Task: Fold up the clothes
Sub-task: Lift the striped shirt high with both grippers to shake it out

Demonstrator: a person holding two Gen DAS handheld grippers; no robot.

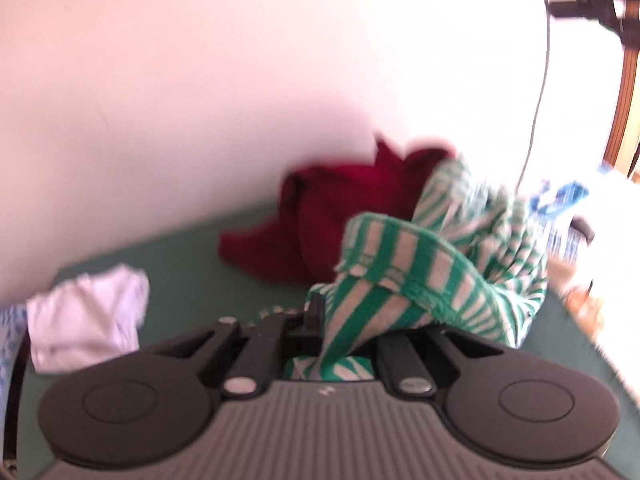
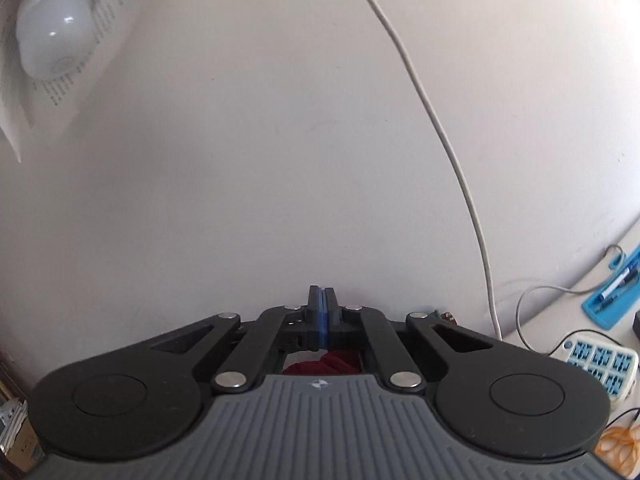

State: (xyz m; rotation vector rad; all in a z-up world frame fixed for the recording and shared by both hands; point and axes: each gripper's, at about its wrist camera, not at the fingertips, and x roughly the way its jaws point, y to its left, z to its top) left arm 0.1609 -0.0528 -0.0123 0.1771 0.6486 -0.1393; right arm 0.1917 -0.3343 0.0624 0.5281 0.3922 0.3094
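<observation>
A green-and-white striped garment hangs bunched over my left gripper, which is shut on its fabric. One black finger shows; the cloth hides the other. Behind it a dark red garment lies crumpled on the green table, and a white garment lies at the left. My right gripper is shut, its blue pads pressed together with nothing seen between them, pointing at a white wall. A patch of the red garment shows below it through the linkage.
A white cable runs down the wall to a white-and-blue block at the right. A blue pen tray and orange rubber bands lie nearby. A lamp bulb hangs upper left. A black mount sits upper right.
</observation>
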